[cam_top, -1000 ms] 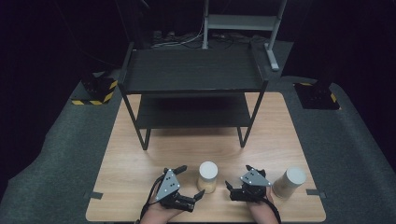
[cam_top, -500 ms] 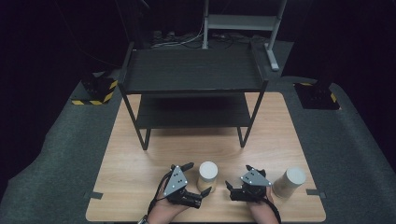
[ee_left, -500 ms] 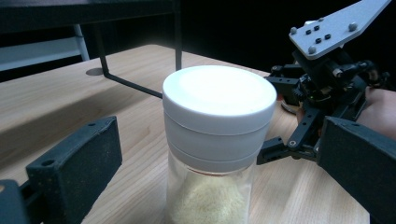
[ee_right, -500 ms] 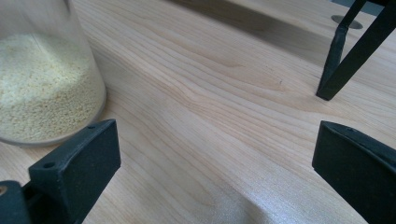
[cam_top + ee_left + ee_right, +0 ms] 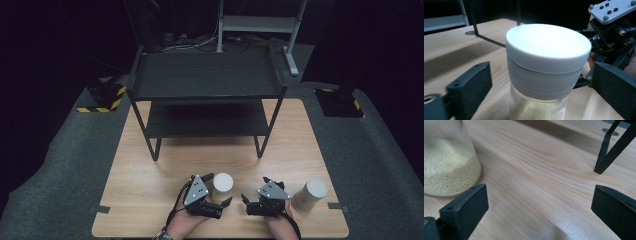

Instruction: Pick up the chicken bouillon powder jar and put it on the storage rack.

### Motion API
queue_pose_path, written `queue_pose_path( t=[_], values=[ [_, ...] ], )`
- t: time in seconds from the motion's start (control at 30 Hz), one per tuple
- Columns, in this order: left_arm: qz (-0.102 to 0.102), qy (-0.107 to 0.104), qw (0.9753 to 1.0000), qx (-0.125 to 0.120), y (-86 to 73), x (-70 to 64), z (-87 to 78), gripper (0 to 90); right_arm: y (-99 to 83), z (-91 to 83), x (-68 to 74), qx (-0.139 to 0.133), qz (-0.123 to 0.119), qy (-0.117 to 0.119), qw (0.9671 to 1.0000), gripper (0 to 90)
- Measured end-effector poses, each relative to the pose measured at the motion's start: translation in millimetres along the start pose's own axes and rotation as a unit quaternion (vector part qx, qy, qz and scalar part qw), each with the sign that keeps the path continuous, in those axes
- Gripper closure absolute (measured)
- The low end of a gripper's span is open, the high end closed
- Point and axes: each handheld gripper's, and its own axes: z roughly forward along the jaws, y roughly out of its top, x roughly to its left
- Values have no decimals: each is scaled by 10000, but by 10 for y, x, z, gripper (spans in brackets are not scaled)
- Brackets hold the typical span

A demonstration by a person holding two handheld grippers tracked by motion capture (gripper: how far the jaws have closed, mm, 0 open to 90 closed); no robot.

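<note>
The jar (image 5: 544,75) is cut off at the left gripper view's bottom edge.

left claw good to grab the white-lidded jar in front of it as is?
Probably yes. The left claw is open, its jaws either side of the jar just below the white lid, nothing between them. The right claw sits close beside it.

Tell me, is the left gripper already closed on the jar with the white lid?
No, in the left gripper view the jaws of the left gripper stand apart on both sides of the jar, with a gap on each side.
</note>
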Motion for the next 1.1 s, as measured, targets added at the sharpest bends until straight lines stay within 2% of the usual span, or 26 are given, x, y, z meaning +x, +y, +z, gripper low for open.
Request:
queue_pose_path(
  t=[0.17,0.47,0.67,0.73,0.8,0.9,1.1],
  values=[
    [-40,-51,10000,-4,-24,37,9,194,-1,0,-2,-2,0,6,10000,4],
    [-123,-149,9998,-80,-79,79,30,310,-4,-2,-13,-9,23,26,10000,4],
    [-6,-126,9999,-61,-60,67,21,330,-1,0,-17,-3,22,37,10000,4],
    [36,-61,10000,-23,-30,43,11,335,-1,0,-18,-3,24,38,10000,4],
    [4,-76,10000,-13,-19,59,0,340,-2,-1,-17,-6,24,34,10000,4],
    [-158,-118,9998,-68,-19,102,-35,343,-4,-2,-17,-11,19,37,10000,4],
    [-96,-4,9999,-144,34,107,-136,343,-5,-2,-17,-14,27,34,10000,4]
  ],
)
